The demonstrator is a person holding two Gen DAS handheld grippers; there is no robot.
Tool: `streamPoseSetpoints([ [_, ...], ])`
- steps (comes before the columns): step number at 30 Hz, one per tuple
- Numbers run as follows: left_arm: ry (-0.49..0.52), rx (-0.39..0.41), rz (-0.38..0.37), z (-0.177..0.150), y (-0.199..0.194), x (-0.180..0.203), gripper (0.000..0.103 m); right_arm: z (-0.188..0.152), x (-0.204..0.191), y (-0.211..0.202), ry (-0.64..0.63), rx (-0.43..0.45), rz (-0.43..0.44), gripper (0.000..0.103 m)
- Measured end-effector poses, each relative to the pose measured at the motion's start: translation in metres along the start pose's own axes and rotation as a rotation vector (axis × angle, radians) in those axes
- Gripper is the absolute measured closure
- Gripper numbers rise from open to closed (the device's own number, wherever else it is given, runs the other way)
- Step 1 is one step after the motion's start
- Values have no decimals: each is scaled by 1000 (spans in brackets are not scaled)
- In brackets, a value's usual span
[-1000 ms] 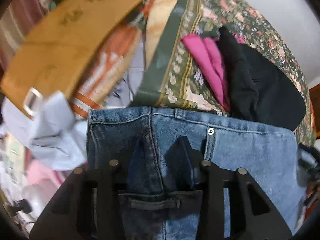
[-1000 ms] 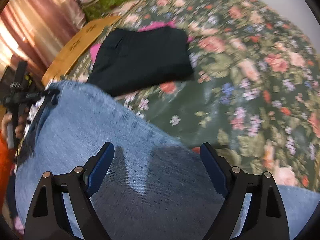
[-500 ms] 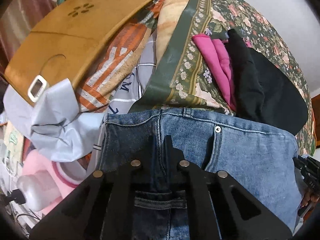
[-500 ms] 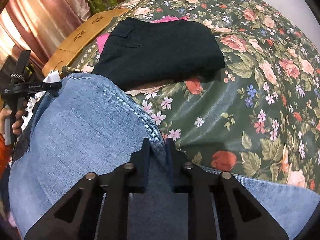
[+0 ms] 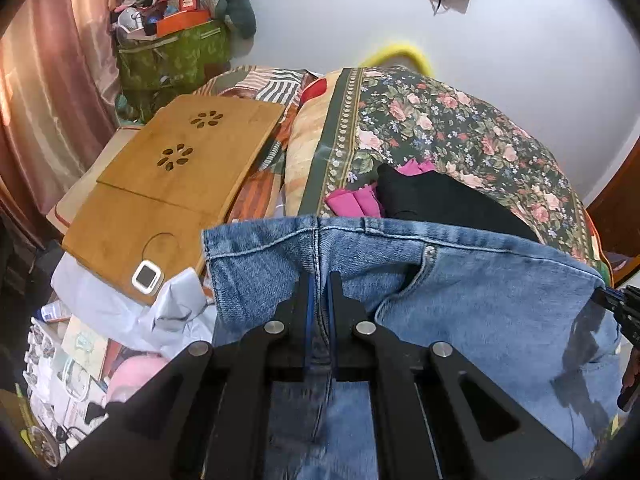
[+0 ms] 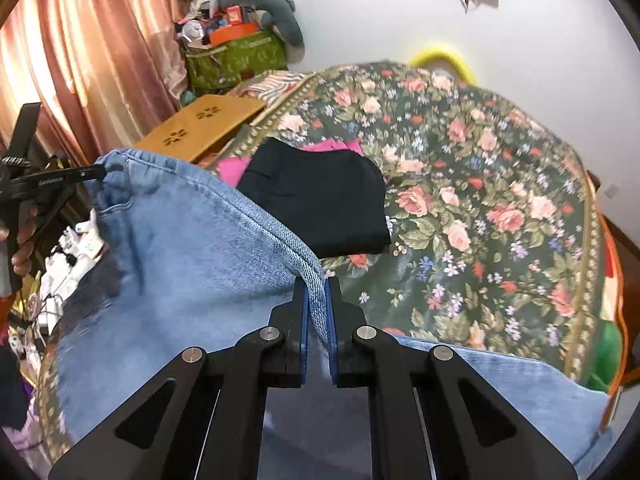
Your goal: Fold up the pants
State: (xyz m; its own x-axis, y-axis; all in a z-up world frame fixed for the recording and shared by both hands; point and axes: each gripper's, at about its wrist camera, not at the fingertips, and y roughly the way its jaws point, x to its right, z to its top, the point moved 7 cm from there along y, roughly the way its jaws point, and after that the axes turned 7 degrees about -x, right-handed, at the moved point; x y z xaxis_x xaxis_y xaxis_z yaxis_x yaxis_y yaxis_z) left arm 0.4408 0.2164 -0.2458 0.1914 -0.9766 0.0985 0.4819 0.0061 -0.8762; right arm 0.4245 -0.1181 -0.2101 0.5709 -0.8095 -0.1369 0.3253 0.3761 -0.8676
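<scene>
Blue denim jeans point(image 5: 480, 300) hang stretched by their waistband between both grippers, lifted above the bed. My left gripper point(image 5: 319, 280) is shut on the waistband near a seam. My right gripper point(image 6: 317, 284) is shut on the other end of the waistband point(image 6: 240, 208). In the right wrist view the left gripper point(image 6: 102, 172) pinches the far corner of the jeans; in the left wrist view the right gripper point(image 5: 604, 294) shows at the right edge. The legs hang below, out of sight.
A floral bedspread point(image 6: 500, 184) covers the bed. Folded black pants point(image 6: 316, 196) lie on pink clothes point(image 6: 230, 168) on it. A bamboo lap tray point(image 5: 168, 184) lies left of the bed above floor clutter. Curtains point(image 6: 80, 60) and a green bag point(image 6: 236, 56) stand behind.
Both grippers closed on the jeans' waistband, the right one from wide open, and lifted it, so the views tilted up to the wall and the jeans now hang stretched.
</scene>
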Motion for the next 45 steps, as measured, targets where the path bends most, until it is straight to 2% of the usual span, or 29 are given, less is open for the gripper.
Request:
streamPoseSetpoints([
  [15, -22, -24, 21, -96, -41, -19, 98, -84, -71, -48, -34, 26, 59, 96],
  [26, -78, -101, 43, -173, -27, -37, 98, -137, -101, -34, -22, -32, 89, 96],
  [31, -104, -138, 47, -197, -17, -39, 98, -152, -105, -25, 16, -44, 107, 96],
  [34, -92, -155, 92, -212, -15, -39, 98, -156, -107, -26, 19, -36, 104, 95],
  [40, -73, -152, 122, -221, -30, -35, 97, -157, -108, -32, 33, -38, 129, 92],
  [43, -78, -121, 103, -215, -44, -27, 87, -158, -107, -38, 39, -39, 149, 91],
  [45, -84, -94, 82, -208, -54, -20, 73, -157, -103, -45, 49, -34, 170, 90],
])
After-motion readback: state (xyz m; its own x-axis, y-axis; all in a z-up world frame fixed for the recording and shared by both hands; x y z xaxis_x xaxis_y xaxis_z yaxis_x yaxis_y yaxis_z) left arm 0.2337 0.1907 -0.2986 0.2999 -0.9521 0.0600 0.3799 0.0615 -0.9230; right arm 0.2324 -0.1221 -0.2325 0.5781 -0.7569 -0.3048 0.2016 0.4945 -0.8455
